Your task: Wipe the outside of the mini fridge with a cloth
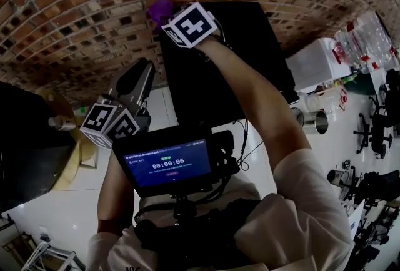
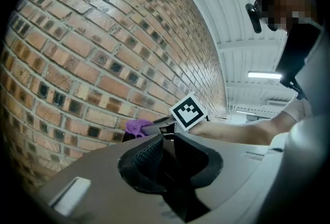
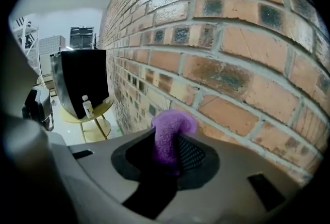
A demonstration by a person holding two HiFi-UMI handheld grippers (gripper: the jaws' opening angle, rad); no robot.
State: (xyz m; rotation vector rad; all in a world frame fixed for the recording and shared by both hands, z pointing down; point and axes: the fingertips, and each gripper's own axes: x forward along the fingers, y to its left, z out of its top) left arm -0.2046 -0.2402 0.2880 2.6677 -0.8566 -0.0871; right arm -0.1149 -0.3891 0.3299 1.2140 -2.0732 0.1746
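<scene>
The black mini fridge (image 1: 244, 70) stands against the brick wall (image 1: 75, 20), seen from above in the head view with the person's right forearm (image 1: 262, 101) stretched over it. The right gripper (image 3: 170, 158) is clamped on a purple cloth (image 3: 172, 125), which bulges out past the jaw tips close to the bricks. In the head view the cloth sits at the fridge's far left corner by the wall; whether it presses on the surface cannot be made out.

The left gripper (image 2: 164, 153) hangs off the fridge's left side with its jaws a narrow gap apart and nothing between them.

A small screen (image 1: 167, 163) below the grippers shows a timer reading "00:00:06"; the finer lines around it are too small to read. Each marker cube (image 1: 190, 25) carries black-and-white square patterns, no letters. Clear water bottles (image 1: 369, 39) with red labels lie at the right, their print illegible. A small bottle (image 3: 86, 106) stands on a round yellow table (image 3: 100, 112) to the left
</scene>
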